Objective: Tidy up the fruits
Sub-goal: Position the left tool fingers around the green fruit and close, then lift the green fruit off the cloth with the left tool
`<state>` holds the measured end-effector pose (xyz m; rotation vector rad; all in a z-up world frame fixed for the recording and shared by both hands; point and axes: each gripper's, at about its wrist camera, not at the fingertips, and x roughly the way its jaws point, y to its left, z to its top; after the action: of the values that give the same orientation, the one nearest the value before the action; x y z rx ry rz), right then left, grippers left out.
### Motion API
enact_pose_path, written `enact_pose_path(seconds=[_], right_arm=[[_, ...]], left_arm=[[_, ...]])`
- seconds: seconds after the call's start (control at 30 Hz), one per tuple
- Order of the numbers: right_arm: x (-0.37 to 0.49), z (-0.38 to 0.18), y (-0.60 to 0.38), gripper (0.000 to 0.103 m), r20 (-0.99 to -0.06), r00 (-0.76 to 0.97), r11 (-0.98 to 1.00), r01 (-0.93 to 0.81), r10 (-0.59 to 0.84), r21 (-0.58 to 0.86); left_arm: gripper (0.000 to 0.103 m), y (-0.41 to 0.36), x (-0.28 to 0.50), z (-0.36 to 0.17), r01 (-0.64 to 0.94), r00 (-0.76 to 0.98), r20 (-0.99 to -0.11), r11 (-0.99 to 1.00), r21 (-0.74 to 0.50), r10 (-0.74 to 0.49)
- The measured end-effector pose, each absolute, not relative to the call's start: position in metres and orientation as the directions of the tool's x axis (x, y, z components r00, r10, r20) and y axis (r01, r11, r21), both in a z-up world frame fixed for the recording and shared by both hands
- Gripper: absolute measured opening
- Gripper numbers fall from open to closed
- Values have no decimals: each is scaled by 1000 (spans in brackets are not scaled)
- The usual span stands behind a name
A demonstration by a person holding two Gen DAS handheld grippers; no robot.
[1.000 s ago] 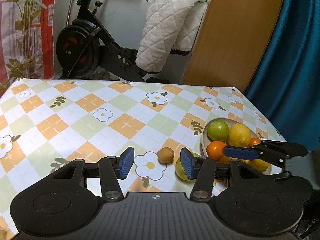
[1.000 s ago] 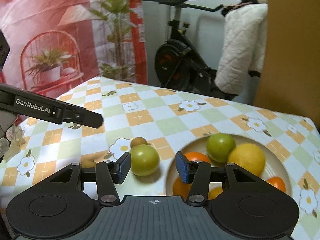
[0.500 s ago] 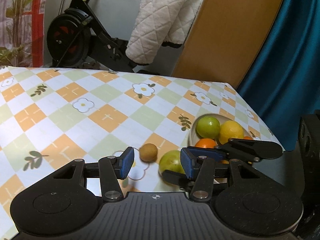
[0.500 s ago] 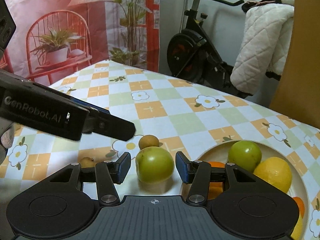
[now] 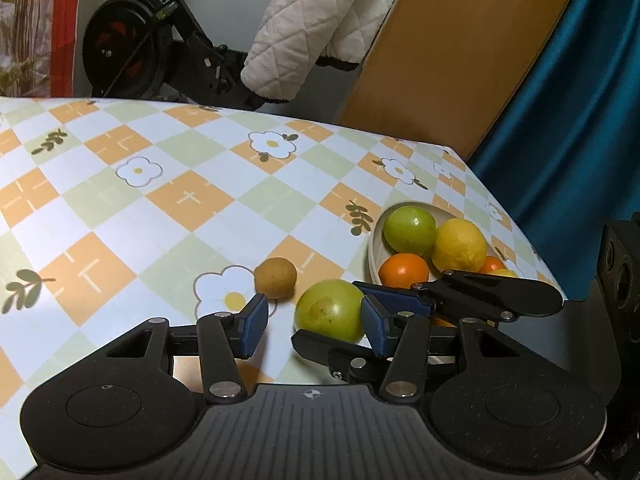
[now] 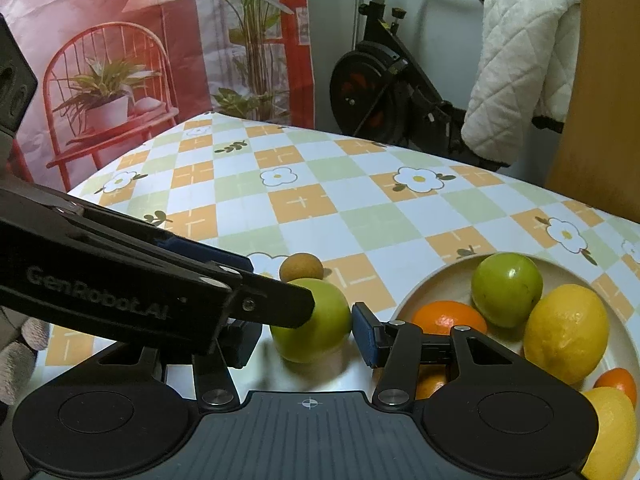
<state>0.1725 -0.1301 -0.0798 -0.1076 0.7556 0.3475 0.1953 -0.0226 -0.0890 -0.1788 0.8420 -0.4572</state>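
Observation:
A loose green fruit [image 5: 328, 312] [image 6: 320, 332] lies on the flowered tablecloth just left of the cream bowl [image 5: 374, 248] [image 6: 440, 280]. My right gripper [image 6: 304, 338] stands open around it, with its right pad close beside the fruit. Its left pad is hidden behind a finger [image 6: 160, 292] of the left gripper. My left gripper [image 5: 314, 330] is open too, and the same fruit sits by its right pad. A small brown fruit [image 5: 276, 278] [image 6: 301, 266] rests just beyond. The bowl holds a green fruit [image 6: 506, 290], lemons [image 6: 566, 332] and oranges [image 6: 448, 318].
The table's right edge runs close behind the bowl, with a teal curtain [image 5: 580, 120] and a wooden panel [image 5: 460, 52] past it. An exercise bike [image 6: 380, 80] draped with a white quilted cloth [image 6: 516, 64] stands behind the table. A fuzzy sleeve [image 6: 24, 344] shows at the left.
Both grippers sank and closed in on the loose green fruit. The right gripper slid left from the bowl until the fruit sat between its fingers. The left gripper's finger now crosses the right wrist view.

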Motion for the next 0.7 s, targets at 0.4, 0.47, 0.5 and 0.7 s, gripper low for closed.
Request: enact_pose_path(seconds=[0.4,0.47,0.5,0.7], right_arm=[[166,-79,-127,46,-683,672,931,-363,287,33],[164,-79,-126,45,-681,673,931,-363,289,35],[164,-79,-126,45,-681,672,930,-365,291,38],[157,-79,-125,45,-677,672,929,-365,301,51]], left_arm=[[51,-27,195,-99,338,538,-683,869,-362,-494],[49,-25,192,-99,337,543,-683,872,-356,-489],[49,-25,191,-99,336,546,-681,872,-356,-488],[49,-20,182,-99,314,558,-668,871,-378,-492]])
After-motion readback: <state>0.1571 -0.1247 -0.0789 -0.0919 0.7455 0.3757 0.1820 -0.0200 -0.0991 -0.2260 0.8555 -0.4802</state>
